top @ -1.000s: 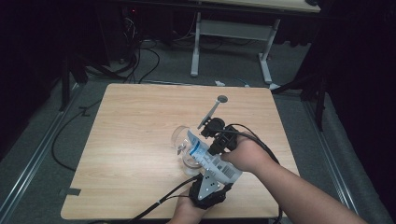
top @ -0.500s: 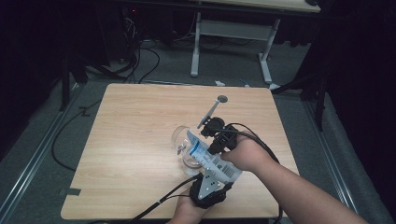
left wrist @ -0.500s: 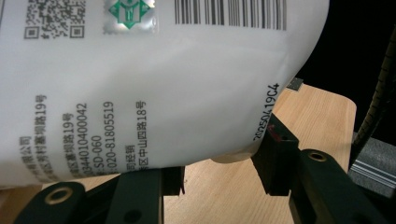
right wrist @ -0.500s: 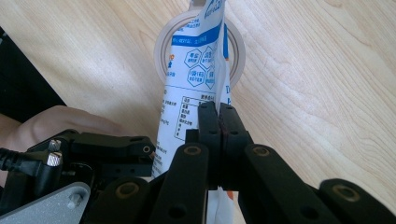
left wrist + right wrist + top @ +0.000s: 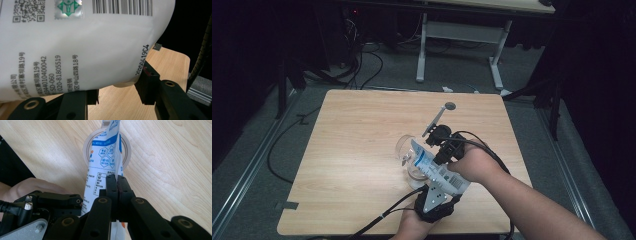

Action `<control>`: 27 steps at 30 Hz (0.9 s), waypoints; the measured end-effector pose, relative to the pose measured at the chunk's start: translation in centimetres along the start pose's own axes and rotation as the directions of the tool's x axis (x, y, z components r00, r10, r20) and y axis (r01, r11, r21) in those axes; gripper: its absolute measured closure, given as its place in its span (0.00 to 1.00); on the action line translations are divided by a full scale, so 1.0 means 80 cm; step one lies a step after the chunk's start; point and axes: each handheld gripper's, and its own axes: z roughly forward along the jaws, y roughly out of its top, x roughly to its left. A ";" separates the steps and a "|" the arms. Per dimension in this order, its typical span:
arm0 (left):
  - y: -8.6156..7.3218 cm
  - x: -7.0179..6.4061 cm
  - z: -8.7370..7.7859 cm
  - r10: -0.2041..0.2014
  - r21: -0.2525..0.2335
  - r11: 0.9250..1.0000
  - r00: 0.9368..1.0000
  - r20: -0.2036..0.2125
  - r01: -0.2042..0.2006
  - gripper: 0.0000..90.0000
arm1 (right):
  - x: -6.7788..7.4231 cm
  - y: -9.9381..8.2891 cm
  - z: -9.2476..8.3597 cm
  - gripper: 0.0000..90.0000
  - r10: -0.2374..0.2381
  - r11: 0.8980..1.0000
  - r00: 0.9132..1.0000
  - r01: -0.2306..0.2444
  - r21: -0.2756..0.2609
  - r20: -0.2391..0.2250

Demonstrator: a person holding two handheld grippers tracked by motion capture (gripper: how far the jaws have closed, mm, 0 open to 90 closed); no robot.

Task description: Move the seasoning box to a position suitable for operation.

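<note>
The right tongs (image 5: 117, 185) pinch the white pouch (image 5: 105, 162) shut-tight by its edge, its top tipped over the clear glass (image 5: 86, 145) ahead of them. The left tongs (image 5: 120, 93) clasp the pouch's lower end. Pouring well likely means holding the mouth over the rim above the counter (image 5: 362, 140), tilting slowly.

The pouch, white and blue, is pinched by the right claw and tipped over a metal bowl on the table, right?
Not quite: it is a clear glass cup, not a metal bowl. The high view shows its see-through wall, and the right gripper view looks down on its round rim. The rest holds: the white and blue pouch is pinched by the right claw and tipped over it.
</note>
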 end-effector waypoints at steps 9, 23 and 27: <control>0.003 0.000 0.000 0.008 0.003 1.000 1.000 0.002 -0.008 0.66 | 0.000 0.000 -0.001 1.00 0.006 1.000 1.000 -0.006 0.001 -0.004; 0.006 0.002 -0.001 0.009 -0.004 1.000 1.000 -0.001 -0.009 0.66 | 0.000 0.003 -0.005 1.00 -0.009 1.000 1.000 0.009 -0.008 0.001; 0.006 0.002 0.000 0.003 -0.007 1.000 1.000 0.002 -0.003 0.66 | -0.001 0.003 -0.005 1.00 -0.010 1.000 1.000 0.010 -0.006 0.002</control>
